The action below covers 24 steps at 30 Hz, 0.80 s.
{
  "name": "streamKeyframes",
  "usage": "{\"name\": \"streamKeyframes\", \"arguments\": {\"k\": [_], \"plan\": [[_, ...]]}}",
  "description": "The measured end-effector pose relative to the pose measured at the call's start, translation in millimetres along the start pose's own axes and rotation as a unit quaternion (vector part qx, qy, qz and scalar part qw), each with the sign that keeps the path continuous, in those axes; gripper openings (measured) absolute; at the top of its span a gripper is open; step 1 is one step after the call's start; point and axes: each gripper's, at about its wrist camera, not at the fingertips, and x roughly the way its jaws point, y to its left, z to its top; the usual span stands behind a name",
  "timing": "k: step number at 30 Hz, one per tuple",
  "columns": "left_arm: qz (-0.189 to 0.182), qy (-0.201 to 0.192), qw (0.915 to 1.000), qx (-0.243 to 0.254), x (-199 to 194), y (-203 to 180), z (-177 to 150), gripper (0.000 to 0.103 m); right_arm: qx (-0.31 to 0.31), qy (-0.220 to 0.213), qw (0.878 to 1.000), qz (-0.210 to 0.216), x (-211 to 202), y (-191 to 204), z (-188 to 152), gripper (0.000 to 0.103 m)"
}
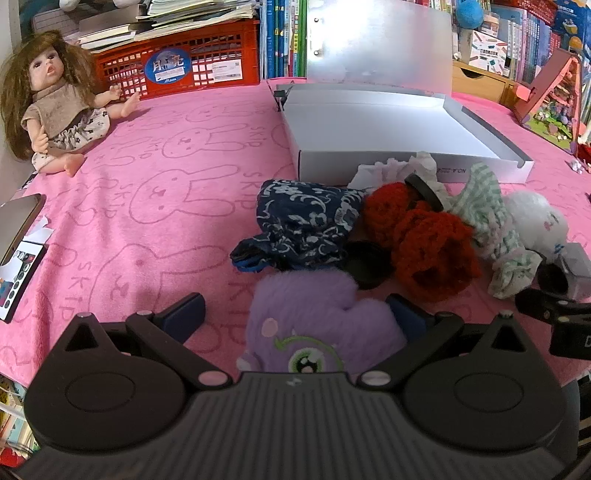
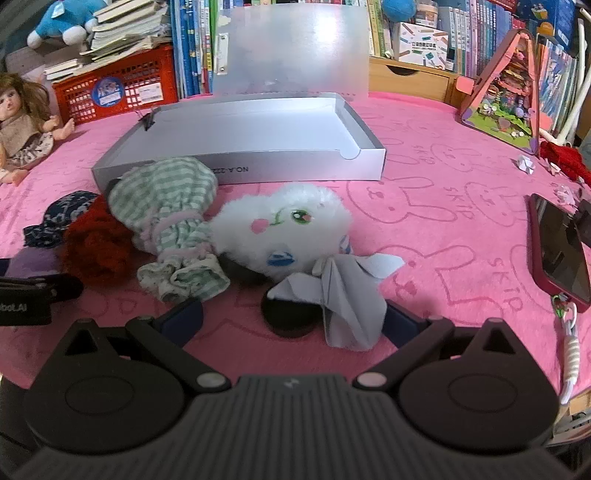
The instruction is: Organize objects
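Jaws of the left gripper [image 1: 295, 314] stand wide around a purple plush [image 1: 314, 317], not closed on it. Right gripper [image 2: 293, 314] jaws also gape, a grey cloth [image 2: 343, 295] and black disc [image 2: 288, 317] between them. Beyond lie a white plush [image 2: 284, 225], striped garment [image 2: 166, 206], red yarn [image 1: 424, 236] and navy cloth [image 1: 303, 218]. Behind them sits a grey box [image 2: 280, 164], mid-surface.

Home kids' room or study: packed bookshelves [image 2: 480, 33] behind, doll [image 1: 51, 99] far left, pink bunny-print blanket [image 1: 155, 192] underneath, plush toys ahead.
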Motion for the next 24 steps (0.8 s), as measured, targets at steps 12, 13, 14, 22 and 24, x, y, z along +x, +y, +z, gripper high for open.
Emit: {"name": "streamKeyframes", "arguments": {"k": [12, 13, 14, 22, 24], "plan": [[-0.018, -0.045, 0.9984, 0.028, -21, -5, 5, 0.103, -0.020, -0.044, 0.999, 0.021, -26, 0, 8, 0.101], [-0.017, -0.050, 0.9981, 0.030, -22, -5, 6, 0.103, -0.018, -0.047, 0.999, 0.021, -28, -2, 10, 0.101], [-0.015, -0.056, 0.9978, 0.032, -24, -6, 6, 0.103, -0.015, -0.051, 0.998, 0.022, -29, -3, 11, 0.100], [-0.021, -0.069, 0.9964, 0.045, -29, -6, 8, 0.099, 0.007, -0.056, 0.998, 0.007, -28, -16, 14, 0.089], [-0.030, -0.070, 0.9959, 0.050, -28, -7, 10, 0.096, 0.004, -0.058, 0.998, 0.004, -26, -18, 18, 0.089]]}}
